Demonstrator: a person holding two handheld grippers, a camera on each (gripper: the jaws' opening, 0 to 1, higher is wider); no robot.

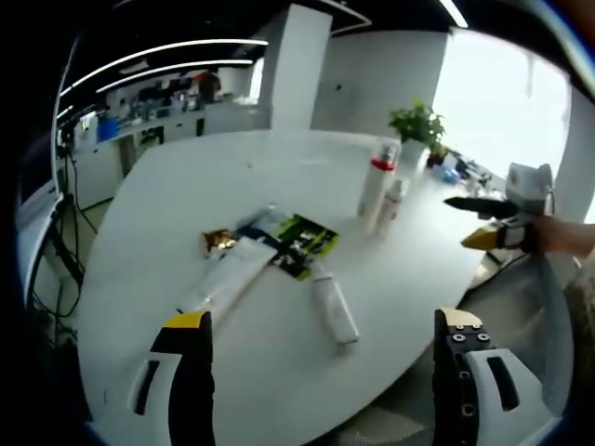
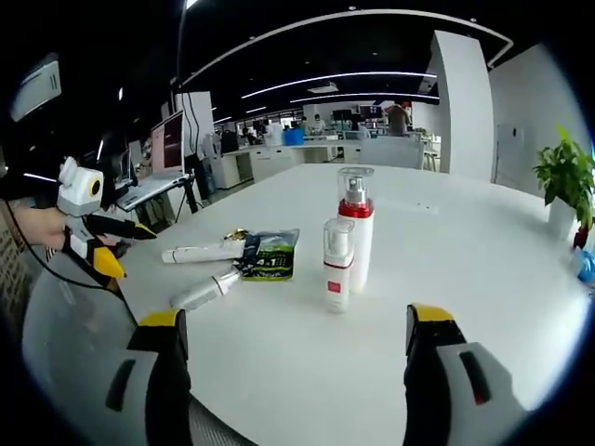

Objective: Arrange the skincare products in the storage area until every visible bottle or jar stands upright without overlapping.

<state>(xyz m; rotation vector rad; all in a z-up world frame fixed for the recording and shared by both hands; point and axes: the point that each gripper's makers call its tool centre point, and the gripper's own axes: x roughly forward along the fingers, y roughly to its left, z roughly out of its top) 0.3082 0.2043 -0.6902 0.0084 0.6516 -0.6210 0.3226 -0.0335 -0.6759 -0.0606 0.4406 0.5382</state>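
Note:
Two skincare bottles stand upright together on the round white table (image 1: pixel 186 177): a tall white one with a red band (image 1: pixel 376 181) (image 2: pixel 355 223) and a shorter white one (image 1: pixel 390 204) (image 2: pixel 337 265). A white tube (image 1: pixel 232 274) (image 2: pixel 204 252) and a small white bottle (image 1: pixel 333 307) (image 2: pixel 204 291) lie flat beside a green-black packet (image 1: pixel 302 243) (image 2: pixel 270 254). My left gripper (image 1: pixel 325 321) (image 2: pixel 125 249) hovers open at the table's edge, short of the lying bottle. My right gripper (image 2: pixel 296 318) (image 1: pixel 465 221) is open, facing the upright pair from the opposite side.
A small gold wrapper (image 1: pixel 218 242) lies by the tube's end. A potted plant (image 1: pixel 416 125) (image 2: pixel 565 177) stands at the table's far edge. Desks with monitors (image 2: pixel 167 144) line the room beyond. A hand (image 1: pixel 562 237) holds the right gripper.

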